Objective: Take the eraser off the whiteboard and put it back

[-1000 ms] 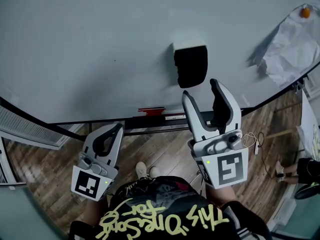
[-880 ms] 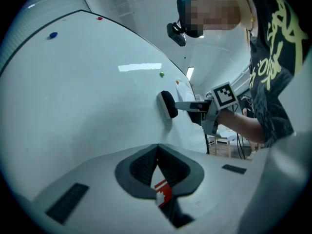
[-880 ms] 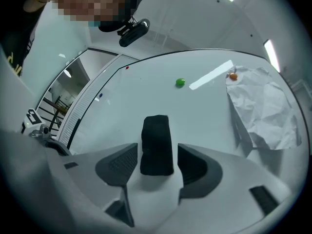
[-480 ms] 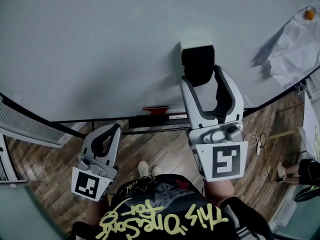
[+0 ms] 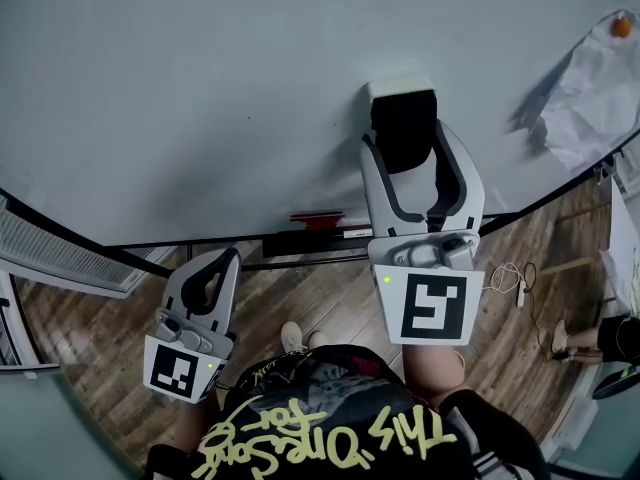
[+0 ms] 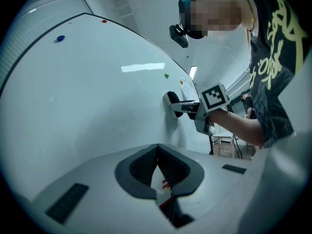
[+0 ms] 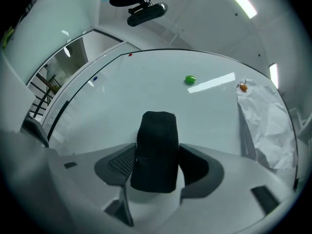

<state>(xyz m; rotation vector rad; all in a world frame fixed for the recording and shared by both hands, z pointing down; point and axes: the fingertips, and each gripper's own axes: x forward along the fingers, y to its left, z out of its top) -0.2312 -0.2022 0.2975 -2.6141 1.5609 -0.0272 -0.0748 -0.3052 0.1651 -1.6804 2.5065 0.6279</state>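
A black eraser (image 5: 403, 133) with a white back sticks to the whiteboard (image 5: 200, 98). My right gripper (image 5: 408, 140) reaches up to the board and its two fingers straddle the eraser, one on each side. In the right gripper view the eraser (image 7: 156, 150) stands between the wide-set pads of the gripper (image 7: 157, 152), with a gap showing on its right side. My left gripper (image 5: 228, 258) hangs low below the board's edge, shut and empty; its tips (image 6: 157, 146) meet. The left gripper view shows the eraser (image 6: 173, 103) from the side.
A crumpled white paper (image 5: 590, 88) is pinned at the board's right by an orange magnet (image 5: 622, 26). A green magnet (image 7: 190, 80) sits higher up. A red marker (image 5: 318, 218) lies on the ledge under the board. A grille (image 5: 50, 253) stands at left over wood floor.
My right gripper has moved up and toward the board, from below and right of the eraser to having its jaws around it. The left gripper has stayed put.
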